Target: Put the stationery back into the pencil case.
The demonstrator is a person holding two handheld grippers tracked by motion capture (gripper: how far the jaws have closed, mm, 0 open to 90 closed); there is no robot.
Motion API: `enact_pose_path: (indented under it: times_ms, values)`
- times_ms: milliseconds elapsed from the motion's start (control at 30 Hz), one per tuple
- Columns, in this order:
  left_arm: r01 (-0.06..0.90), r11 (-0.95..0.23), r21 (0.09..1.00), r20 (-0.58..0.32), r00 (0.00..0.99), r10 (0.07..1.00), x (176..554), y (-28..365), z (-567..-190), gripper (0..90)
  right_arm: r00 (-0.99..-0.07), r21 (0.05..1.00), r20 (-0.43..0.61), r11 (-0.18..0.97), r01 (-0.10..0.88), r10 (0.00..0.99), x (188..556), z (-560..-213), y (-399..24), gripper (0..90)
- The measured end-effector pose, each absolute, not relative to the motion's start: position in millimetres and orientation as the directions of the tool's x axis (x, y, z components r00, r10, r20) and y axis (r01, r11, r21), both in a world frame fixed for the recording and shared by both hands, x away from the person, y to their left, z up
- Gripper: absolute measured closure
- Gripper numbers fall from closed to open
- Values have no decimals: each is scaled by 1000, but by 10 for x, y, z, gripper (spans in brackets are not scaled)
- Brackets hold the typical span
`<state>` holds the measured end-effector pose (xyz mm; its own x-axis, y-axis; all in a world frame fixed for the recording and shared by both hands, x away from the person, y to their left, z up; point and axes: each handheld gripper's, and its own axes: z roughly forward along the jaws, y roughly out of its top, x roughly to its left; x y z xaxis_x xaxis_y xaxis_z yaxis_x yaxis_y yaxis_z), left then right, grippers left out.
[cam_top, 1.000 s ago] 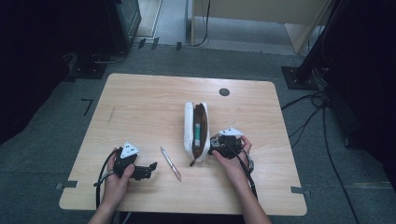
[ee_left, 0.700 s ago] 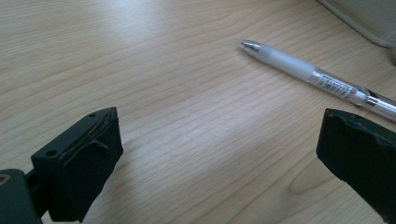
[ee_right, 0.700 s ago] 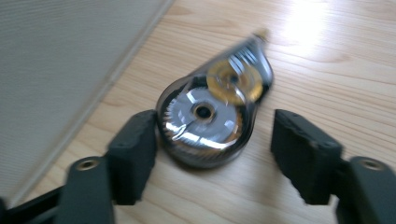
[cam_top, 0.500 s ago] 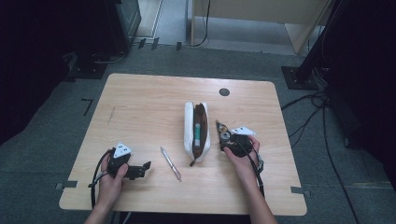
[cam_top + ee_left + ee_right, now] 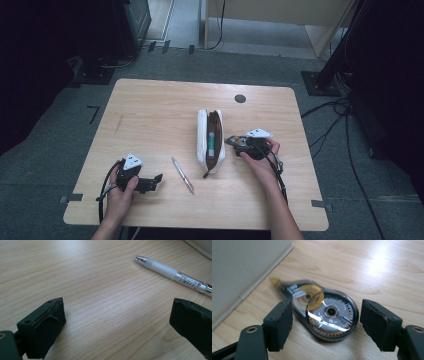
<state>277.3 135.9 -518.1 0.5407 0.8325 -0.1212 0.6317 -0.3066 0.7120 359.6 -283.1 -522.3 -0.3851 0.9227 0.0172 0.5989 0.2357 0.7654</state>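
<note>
While the open pencil case point(image 5: 210, 141) is lying mid-table with one green item inside, the right gripper point(image 5: 325, 323) is straddling a correction tape dispenser point(image 5: 322, 311) just right of the case; its jaws have just been opening and are not touching it. The left gripper point(image 5: 117, 327) is waiting wide open and empty (near a pen point(image 5: 172, 273)), so packing looks barely begun.

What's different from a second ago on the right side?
The right tool has slid away from the pencil case toward the table's right edge; its jaws have just been opening again, and the correction tape lies between them, ungripped. The left tool, the pen and the case have stayed put.
</note>
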Motion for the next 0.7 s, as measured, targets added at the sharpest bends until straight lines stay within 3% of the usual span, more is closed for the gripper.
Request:
enact_pose_path:
  times_ms: [233,500,700]
  values:
    - [631,-306,713,-122,542,832,2768,1361,-5182,4,-417,756,15,263,600,909,3526,-5226,-2882,323]
    - [628,-310,714,-119,545,830,2771,1351,-5184,4,-410,756,9,263,600,912,3564,-5228,-2879,284]
    - [629,-307,714,-123,545,830,2773,1359,-5182,4,-425,759,31,255,599,905,3616,-5223,-2808,408]
